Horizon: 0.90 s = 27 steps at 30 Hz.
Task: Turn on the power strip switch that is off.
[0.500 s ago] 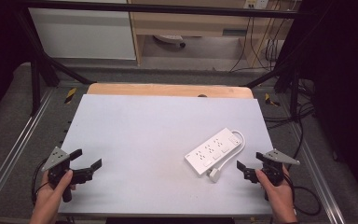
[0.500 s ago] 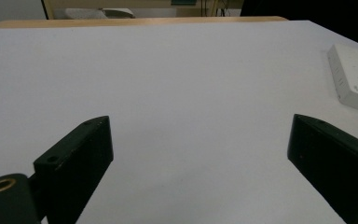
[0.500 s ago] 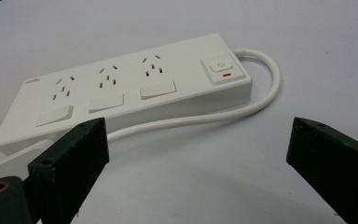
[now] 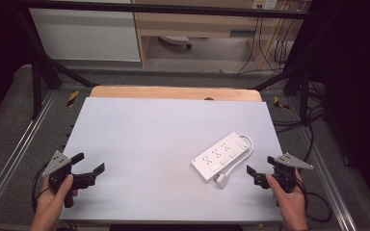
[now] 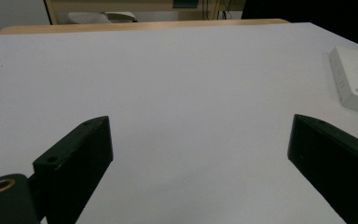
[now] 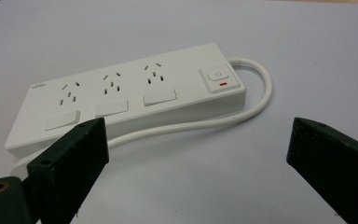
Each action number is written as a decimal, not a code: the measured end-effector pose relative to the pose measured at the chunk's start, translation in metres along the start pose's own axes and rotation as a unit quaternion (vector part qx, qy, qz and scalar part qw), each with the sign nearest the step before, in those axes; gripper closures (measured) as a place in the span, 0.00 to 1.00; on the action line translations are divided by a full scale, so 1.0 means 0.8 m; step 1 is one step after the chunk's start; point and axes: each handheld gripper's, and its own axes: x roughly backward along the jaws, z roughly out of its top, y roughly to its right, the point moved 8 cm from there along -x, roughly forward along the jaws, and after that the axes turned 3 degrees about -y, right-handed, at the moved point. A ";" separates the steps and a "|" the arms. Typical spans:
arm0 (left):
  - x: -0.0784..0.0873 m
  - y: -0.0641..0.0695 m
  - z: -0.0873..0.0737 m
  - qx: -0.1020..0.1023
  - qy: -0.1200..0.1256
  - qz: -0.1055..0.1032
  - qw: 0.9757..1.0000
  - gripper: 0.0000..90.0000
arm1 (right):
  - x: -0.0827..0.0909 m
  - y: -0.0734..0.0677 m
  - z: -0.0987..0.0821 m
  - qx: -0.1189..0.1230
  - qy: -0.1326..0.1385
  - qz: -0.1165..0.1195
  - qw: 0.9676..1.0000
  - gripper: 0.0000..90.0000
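A white power strip (image 4: 221, 156) lies at an angle on the right part of the white tabletop (image 4: 159, 130). Its white cable (image 4: 248, 142) loops back to a plug (image 4: 221, 180) at its near end. My right gripper (image 4: 261, 167) is just right of the strip, open, nothing between its jaws. In the right gripper view the strip (image 6: 130, 91) with its switch lies ahead of the open gripper (image 6: 198, 135), and the cable (image 6: 261, 95) curves past on the right. My left gripper (image 4: 89, 162) is open over bare table at the near left. In the left gripper view the gripper (image 5: 198, 135) faces bare surface, the strip (image 5: 356, 79) at the right edge.
A wooden strip (image 4: 173, 92) borders the table's far edge. Metal frame rails (image 4: 19, 149) run along both sides, with loose cables (image 4: 313, 120) on the floor to the right. Shelving and a white cabinet (image 4: 86, 33) stand beyond the table.
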 end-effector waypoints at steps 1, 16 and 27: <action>-0.001 0.000 -0.001 0.001 -0.003 0.002 1.000 0.07 | 0.001 -0.001 0.002 -0.001 0.001 0.000 1.000 0.06; -0.002 -0.002 -0.004 0.001 -0.015 0.010 1.000 0.06 | 0.019 0.002 0.022 -0.009 0.020 -0.032 0.999 0.04; -0.004 0.000 -0.007 0.002 -0.020 0.001 1.000 0.07 | 0.033 -0.008 0.032 -0.028 0.042 -0.012 0.999 0.04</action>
